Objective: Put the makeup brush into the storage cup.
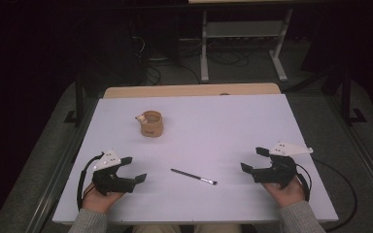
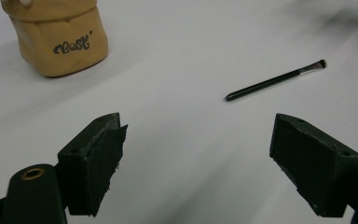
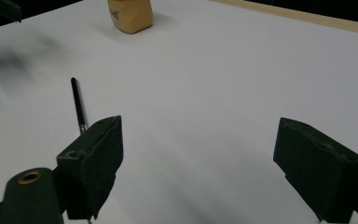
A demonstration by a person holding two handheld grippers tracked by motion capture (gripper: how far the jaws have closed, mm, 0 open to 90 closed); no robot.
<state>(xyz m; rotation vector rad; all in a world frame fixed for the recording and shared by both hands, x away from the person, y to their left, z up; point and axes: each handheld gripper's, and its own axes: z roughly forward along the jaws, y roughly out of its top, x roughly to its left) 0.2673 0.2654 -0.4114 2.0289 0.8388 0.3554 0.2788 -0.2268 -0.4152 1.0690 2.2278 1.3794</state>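
Both jaws are held apart, empty. The thin brush (image 1: 193,176), lying flat on the counter (image 1: 233,126), could be nudged away if pinched off-centre.

Beyond my white table (image 1: 252,131), its pale wooden far edge (image 1: 194,90) meets grey carpet (image 1: 315,104). A white metal frame (image 1: 243,34) with two splayed legs stands farther back, dark cables (image 1: 150,68) heaped on the floor to its left.
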